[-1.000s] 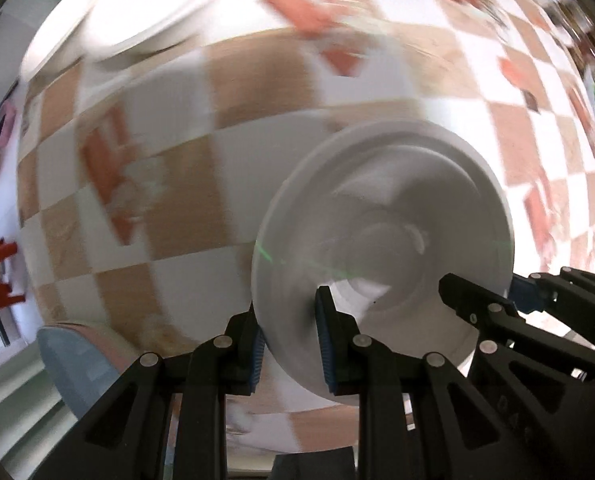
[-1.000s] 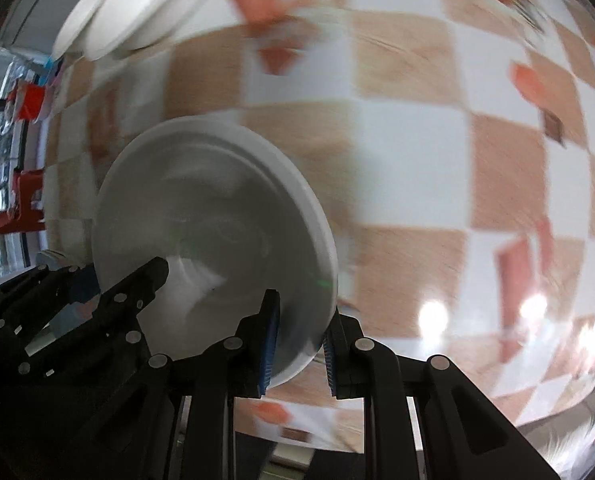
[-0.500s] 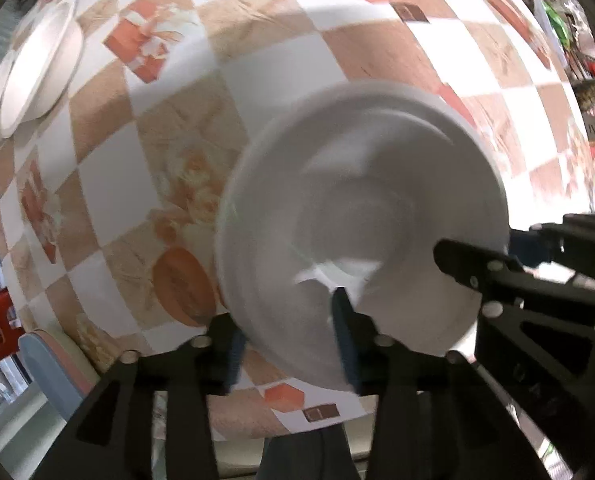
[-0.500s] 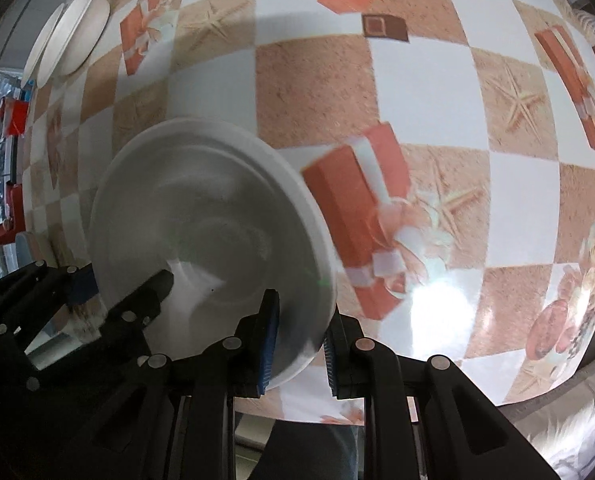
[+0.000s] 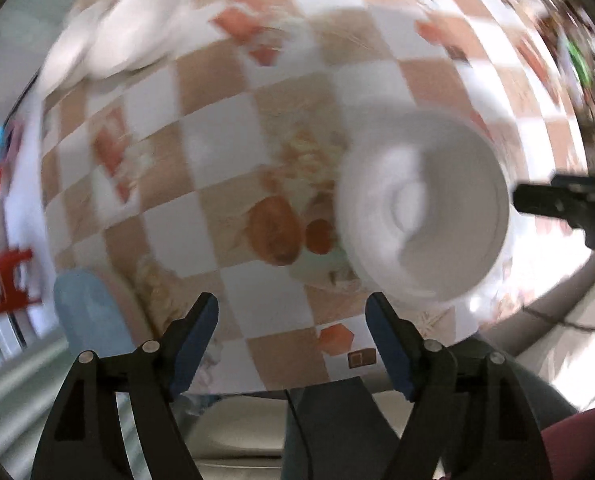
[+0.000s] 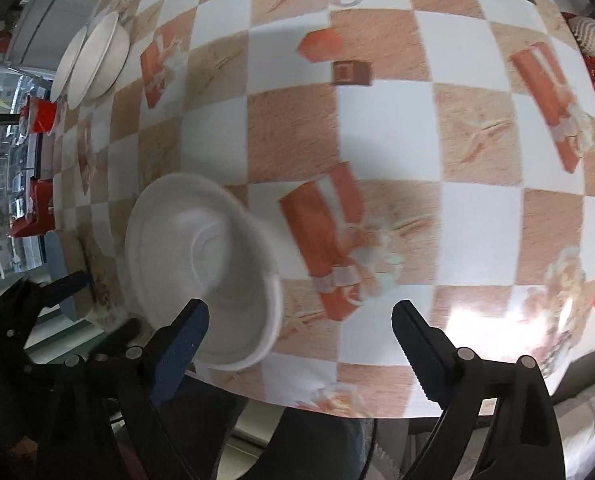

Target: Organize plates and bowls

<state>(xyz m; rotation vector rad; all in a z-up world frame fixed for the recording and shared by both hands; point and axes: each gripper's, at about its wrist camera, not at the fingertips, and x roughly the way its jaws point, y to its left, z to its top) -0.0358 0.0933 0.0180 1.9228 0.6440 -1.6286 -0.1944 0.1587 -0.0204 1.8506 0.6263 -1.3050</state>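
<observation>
A white bowl (image 5: 425,216) sits on the checked tablecloth near the table's front edge; it also shows in the right wrist view (image 6: 205,268). My left gripper (image 5: 293,340) is open and empty, its right finger just below the bowl's left side. My right gripper (image 6: 301,340) is open and empty, its left finger (image 6: 177,344) in front of the bowl's near rim. A stack of white plates and bowls (image 6: 93,56) lies at the far left of the table, blurred in the left wrist view (image 5: 125,40).
The tablecloth (image 6: 385,152) has orange and white squares with gift-box prints. Red objects (image 6: 37,116) and a blue chair back (image 5: 93,312) stand past the left edge. The table's front edge (image 6: 337,404) runs close below both grippers.
Both grippers held the bowl by its rim before. Both have let go and opened wide, and the bowl now rests on the table. The left view has swung left.
</observation>
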